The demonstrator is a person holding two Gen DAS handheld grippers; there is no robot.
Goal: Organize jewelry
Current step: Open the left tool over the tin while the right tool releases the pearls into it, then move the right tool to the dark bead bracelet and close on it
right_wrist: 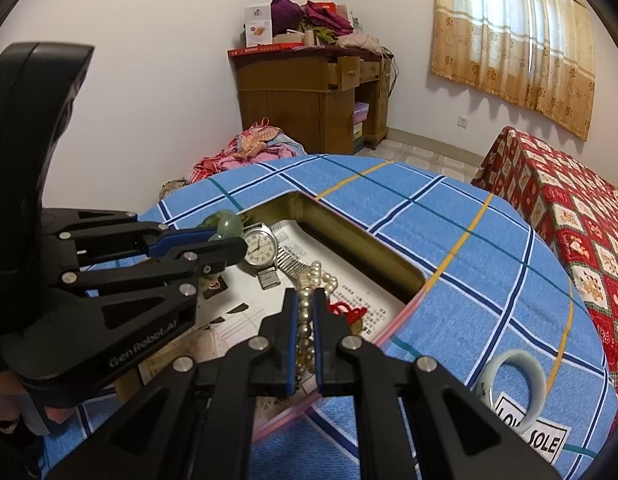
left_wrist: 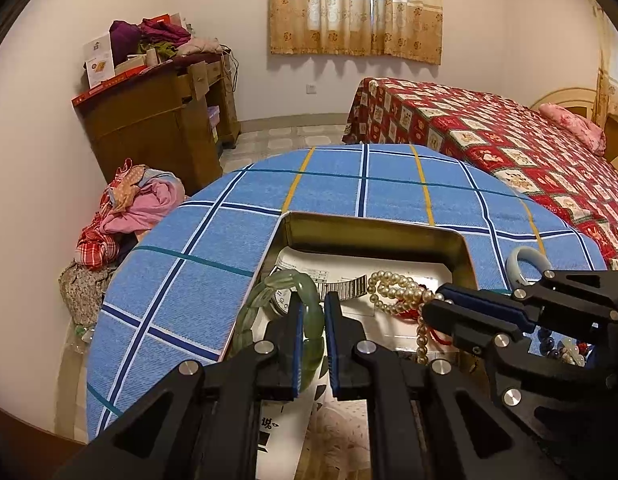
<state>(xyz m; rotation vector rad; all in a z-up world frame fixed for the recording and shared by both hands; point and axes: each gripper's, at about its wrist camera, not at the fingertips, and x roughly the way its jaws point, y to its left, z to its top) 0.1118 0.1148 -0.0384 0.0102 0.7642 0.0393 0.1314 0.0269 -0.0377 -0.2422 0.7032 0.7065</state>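
The pearl necklace (right_wrist: 309, 312) is limp and slippery, likely to sag and swing, so it wants a pinch across several beads. The right gripper (right_wrist: 305, 300) is clamped on it above the gold tin (right_wrist: 349, 236). To its left, the left gripper (left_wrist: 312, 308) pinches the rigid, breakable green jade bangle (left_wrist: 309, 344) across its band, beside the wristwatch (right_wrist: 261, 246).

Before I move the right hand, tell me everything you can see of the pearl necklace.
The pearl necklace is a strand of round, cream, glossy beads. One stretch runs between the pads of the right gripper, which is shut on it; the rest lies bunched inside the gold tin, on printed paper, beside a red cord and near the wristwatch.
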